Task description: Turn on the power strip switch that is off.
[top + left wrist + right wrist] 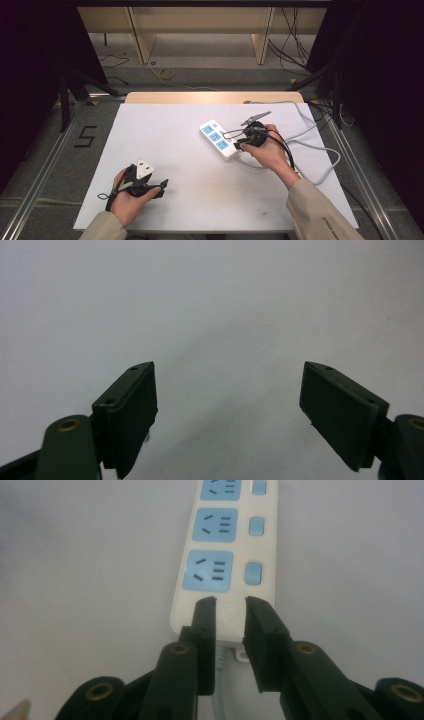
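White tabletop (pixel 175 150) holds a power strip (pixel 218 138); right gripper (pixel 230 600), jaws slightly parted, sits over its cord end, seen close from its view; left gripper (pixel 227 385) gapes above bare table

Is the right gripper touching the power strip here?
Cannot tell. In the right gripper view the right gripper sits over the near end of the power strip, jaws slightly parted, but no view shows contact or a gap plainly.

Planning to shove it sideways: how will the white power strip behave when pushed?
The power strip looks rigid and flat, so it should slide rather than tip. Its smooth casing may slip. The trailing grey cable could tug and swing it.
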Motion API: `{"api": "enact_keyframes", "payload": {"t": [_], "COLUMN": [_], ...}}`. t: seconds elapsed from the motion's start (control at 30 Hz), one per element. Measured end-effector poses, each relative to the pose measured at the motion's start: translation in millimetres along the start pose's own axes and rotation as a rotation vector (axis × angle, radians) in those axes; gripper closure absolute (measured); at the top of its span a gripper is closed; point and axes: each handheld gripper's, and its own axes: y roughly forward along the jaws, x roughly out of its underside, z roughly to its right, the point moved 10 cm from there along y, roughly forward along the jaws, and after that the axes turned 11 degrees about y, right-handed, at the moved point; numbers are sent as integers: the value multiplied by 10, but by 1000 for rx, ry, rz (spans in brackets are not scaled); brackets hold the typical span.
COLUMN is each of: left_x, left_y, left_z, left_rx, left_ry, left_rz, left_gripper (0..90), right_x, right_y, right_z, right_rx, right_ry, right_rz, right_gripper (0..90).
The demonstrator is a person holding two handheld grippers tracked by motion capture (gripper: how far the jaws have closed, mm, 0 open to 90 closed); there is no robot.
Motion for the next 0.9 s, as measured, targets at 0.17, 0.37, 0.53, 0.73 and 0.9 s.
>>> {"api": "enact_keyframes", "payload": {"t": [0.17,0.37,0.53,0.73,0.9], "left_x": [5,10,12,12,12], "left_y": [2,5,7,12,15], "left_z": [-1,-2,-2,-4,-11], "left_rx": [-1,-1,-2,-2,-2], "left_ry": [-2,-3,-4,-2,-3], "left_rz": [0,-2,-3,-4,-7], "left_gripper": [228,228,228,228,228], "right_x": [112,276,413,523,581], "right_y": [-71,-158,-234,-303,-314], "right_z": [16,34,25,-10,-46], "right_rx": [-7,-10,-13,-23,-27], "right_ry": [4,6,7,4,-2], "right_rz": [12,32,56,85,89], "right_gripper": [703,685,674,667,655]}}
